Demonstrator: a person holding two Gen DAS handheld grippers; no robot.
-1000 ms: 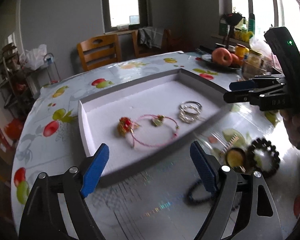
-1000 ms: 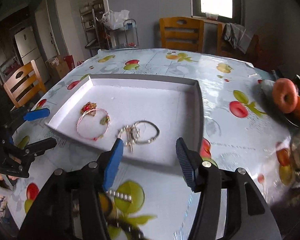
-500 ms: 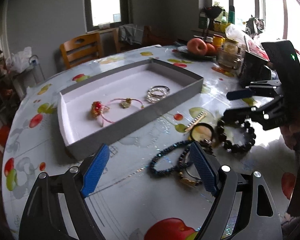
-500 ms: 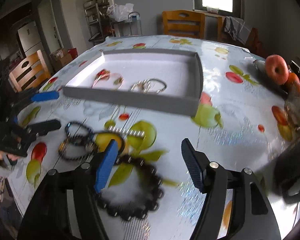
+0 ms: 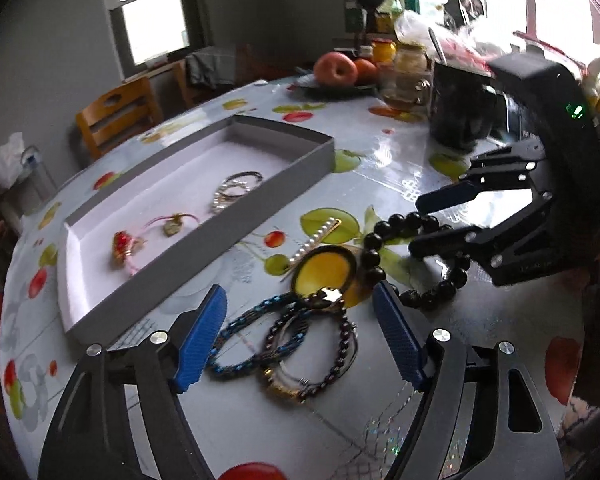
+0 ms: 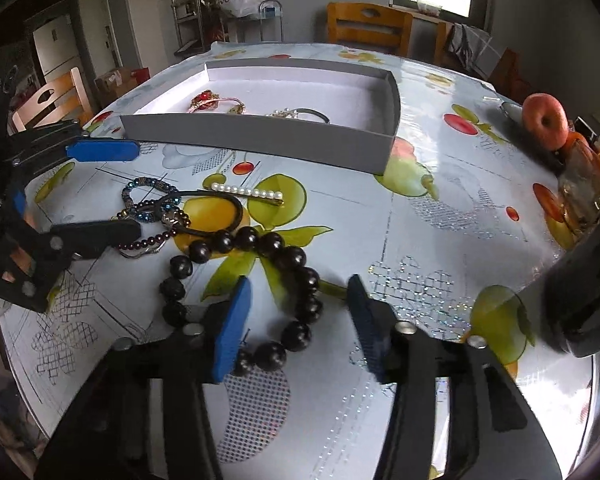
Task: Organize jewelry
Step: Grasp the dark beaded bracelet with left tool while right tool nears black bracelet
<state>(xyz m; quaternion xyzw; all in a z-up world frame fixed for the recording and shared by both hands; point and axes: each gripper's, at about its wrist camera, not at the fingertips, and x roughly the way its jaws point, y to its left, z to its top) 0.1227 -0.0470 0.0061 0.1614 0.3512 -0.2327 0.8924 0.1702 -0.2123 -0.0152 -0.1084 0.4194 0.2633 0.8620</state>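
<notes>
The grey tray holds a red-charm cord bracelet and silver bangles. The left gripper, fingers apart and narrowing, straddles blue bracelets; the right gripper, closing, straddles the black bead bracelet on the tabletop.

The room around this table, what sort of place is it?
Most likely a home dining room or kitchen corner. A round table with a fruit-print plastic cloth has wooden dining chairs around it, a white fridge stands behind, and apples on a plate sit by the window.
</notes>
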